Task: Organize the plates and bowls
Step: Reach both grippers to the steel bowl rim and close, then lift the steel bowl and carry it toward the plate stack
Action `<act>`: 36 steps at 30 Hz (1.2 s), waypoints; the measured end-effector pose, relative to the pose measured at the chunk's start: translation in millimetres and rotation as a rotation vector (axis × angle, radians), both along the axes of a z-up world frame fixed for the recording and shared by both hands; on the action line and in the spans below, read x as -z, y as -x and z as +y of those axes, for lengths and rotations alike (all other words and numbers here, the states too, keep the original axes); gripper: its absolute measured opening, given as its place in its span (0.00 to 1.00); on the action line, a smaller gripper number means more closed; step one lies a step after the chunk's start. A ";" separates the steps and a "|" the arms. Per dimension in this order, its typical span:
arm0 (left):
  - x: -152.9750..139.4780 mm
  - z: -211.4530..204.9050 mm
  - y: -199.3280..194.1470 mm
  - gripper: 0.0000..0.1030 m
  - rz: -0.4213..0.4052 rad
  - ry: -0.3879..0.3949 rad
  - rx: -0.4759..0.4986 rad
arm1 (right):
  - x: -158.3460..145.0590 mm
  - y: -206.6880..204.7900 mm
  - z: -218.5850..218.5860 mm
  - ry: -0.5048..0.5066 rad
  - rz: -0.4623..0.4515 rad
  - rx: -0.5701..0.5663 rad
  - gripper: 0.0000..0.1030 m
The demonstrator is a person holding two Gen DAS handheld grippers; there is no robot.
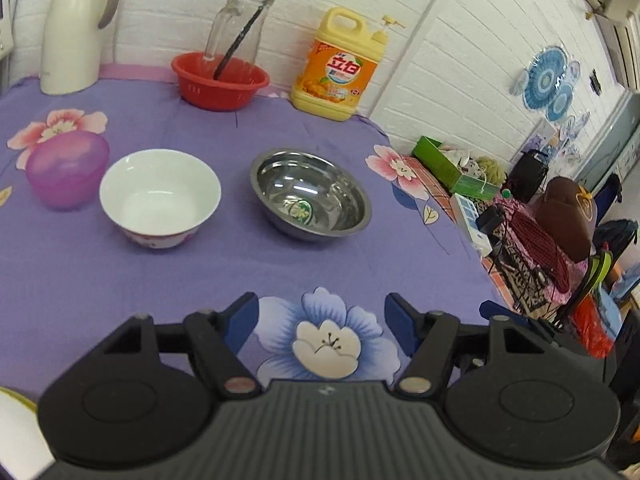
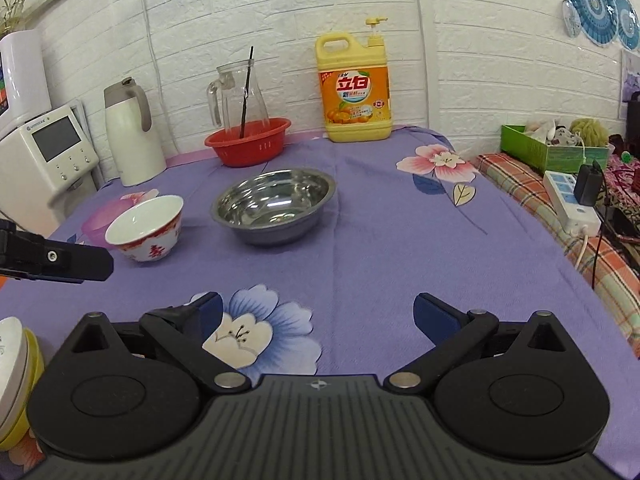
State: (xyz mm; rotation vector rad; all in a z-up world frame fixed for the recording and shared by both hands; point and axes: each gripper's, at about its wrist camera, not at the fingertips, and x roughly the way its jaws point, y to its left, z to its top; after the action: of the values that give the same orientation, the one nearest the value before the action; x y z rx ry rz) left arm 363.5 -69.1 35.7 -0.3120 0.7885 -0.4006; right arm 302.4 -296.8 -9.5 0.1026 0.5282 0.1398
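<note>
A white bowl with a red pattern stands on the purple cloth. A steel bowl stands to its right. A purple plastic bowl stands to its left. My left gripper is open and empty, low over the cloth, short of the bowls; one of its fingers shows at the left of the right wrist view. My right gripper is open and empty, near the table's front. Stacked white and yellow dishes sit at the near left edge.
A red basket holding a glass jug stands at the back, with a yellow detergent bottle and a white thermos. A power strip and clutter lie right of the table.
</note>
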 end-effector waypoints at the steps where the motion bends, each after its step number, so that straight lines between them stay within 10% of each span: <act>1: 1.5 -1.6 -11.1 0.65 0.026 0.026 -0.014 | -1.0 -7.3 -2.8 0.004 -0.002 -0.003 1.00; 8: 19.3 -9.9 -72.0 0.65 0.143 0.157 -0.127 | 4.9 -59.8 -14.2 0.017 0.046 -0.037 1.00; 36: 67.6 -42.5 -163.6 0.65 0.186 0.072 -0.363 | 36.1 -202.0 35.1 0.086 0.156 -0.187 1.00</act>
State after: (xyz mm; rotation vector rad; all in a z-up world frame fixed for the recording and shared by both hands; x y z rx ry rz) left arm 527.1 -111.6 -31.9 -0.5557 0.8798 -0.0589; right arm 504.4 -261.6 -45.6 -0.0202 0.6991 0.2933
